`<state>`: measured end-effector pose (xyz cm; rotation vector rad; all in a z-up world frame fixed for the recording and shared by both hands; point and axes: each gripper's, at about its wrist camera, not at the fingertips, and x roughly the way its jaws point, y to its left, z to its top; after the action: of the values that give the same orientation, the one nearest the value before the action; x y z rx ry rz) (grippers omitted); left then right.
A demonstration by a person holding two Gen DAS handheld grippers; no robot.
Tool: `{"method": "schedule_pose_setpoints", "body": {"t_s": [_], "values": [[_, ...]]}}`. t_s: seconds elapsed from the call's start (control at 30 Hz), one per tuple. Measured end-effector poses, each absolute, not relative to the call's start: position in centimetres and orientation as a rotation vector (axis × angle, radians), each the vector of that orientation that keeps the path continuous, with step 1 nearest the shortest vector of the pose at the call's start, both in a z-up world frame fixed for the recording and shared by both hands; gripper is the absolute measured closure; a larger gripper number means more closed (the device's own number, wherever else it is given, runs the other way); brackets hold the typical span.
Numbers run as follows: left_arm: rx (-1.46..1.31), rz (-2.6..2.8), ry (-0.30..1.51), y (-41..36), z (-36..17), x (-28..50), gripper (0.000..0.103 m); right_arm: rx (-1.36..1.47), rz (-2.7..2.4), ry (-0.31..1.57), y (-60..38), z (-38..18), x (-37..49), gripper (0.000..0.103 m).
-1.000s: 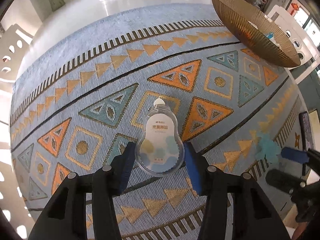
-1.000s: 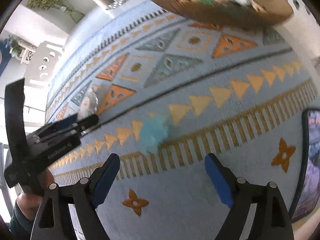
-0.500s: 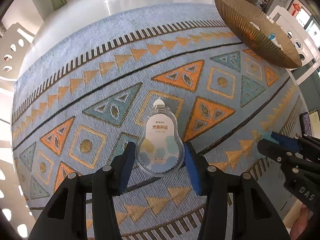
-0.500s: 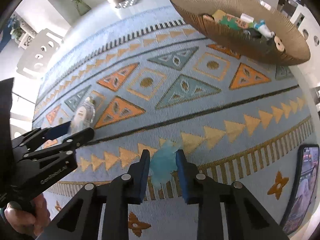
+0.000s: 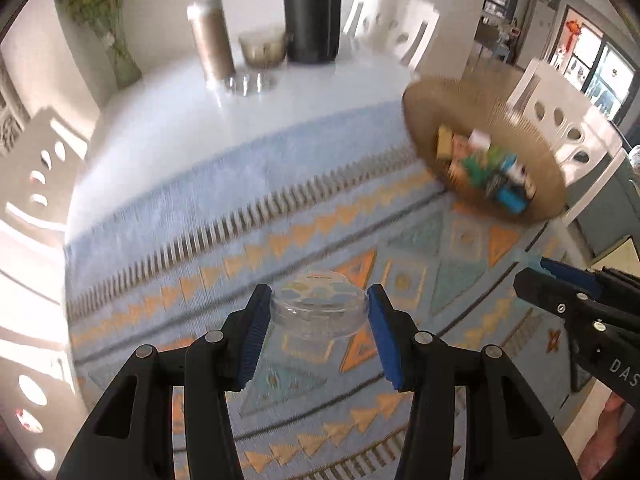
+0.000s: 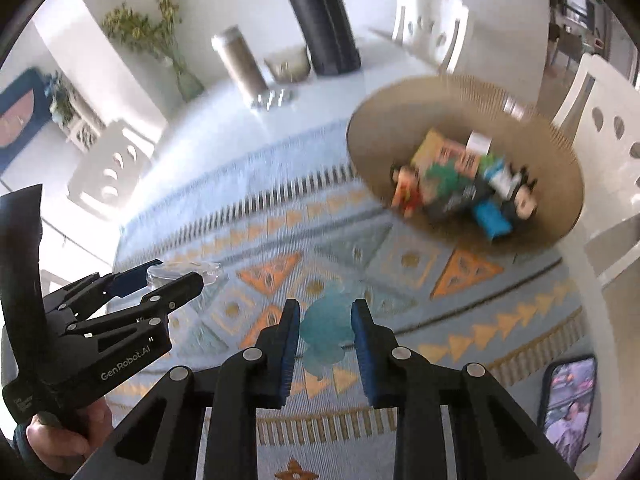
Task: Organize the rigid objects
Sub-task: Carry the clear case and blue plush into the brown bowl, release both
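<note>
Both grippers now hold their objects clear of the patterned blue, orange and teal woven mat (image 5: 208, 216), where a second ago both objects lay flat on it and the right jaws stood wide. The left gripper (image 5: 318, 312) pinches a clear, pear-shaped plastic case with a printed card inside (image 5: 320, 308), now tipped so its flat face looks upward. The right gripper (image 6: 325, 328) has closed on a small translucent teal flower-shaped piece (image 6: 326, 326), which sits squeezed between its blue pads. With both pickups made, what seems left is the carry to the container. That container, a wide, ribbed golden-brown bowl (image 6: 400, 112), stands at the mat's far right corner and already holds a jumble of small things: an orange box, a green packet, a blue block, a white-labelled item and a dark figure, all blurred. A smartphone (image 6: 568, 400) lies at the mat's near right edge.
</note>
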<state>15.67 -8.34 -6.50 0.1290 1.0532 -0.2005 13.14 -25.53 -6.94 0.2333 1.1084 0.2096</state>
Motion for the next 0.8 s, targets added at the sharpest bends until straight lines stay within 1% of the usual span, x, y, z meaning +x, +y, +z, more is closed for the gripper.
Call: {"method": "schedule_pose_setpoints", "body": {"t_s": [0.23, 0.5, 0.6, 0.8], "values": [[0.146, -0.262, 0.936, -10.7, -1.7, 17.3, 0.057, 0.311, 0.179, 1.028, -27.9, -3.4, 14.0, 0.077], [0.197, -0.331, 0.863, -14.3, 1.0, 19.0, 0.057, 0.354, 0.143, 1.014, -30.4, -3.3, 15.5, 0.077], [0.210, -0.356, 0.823, -15.5, 2.3, 19.9, 0.057, 0.355, 0.105, 0.988, -32.4, -2.5, 16.8, 0.077], [0.175, -0.400, 0.762, -17.7, 4.5, 22.6, 0.057, 0.354, -0.019, 0.891, -38.9, 0.8, 20.2, 0.077]]}}
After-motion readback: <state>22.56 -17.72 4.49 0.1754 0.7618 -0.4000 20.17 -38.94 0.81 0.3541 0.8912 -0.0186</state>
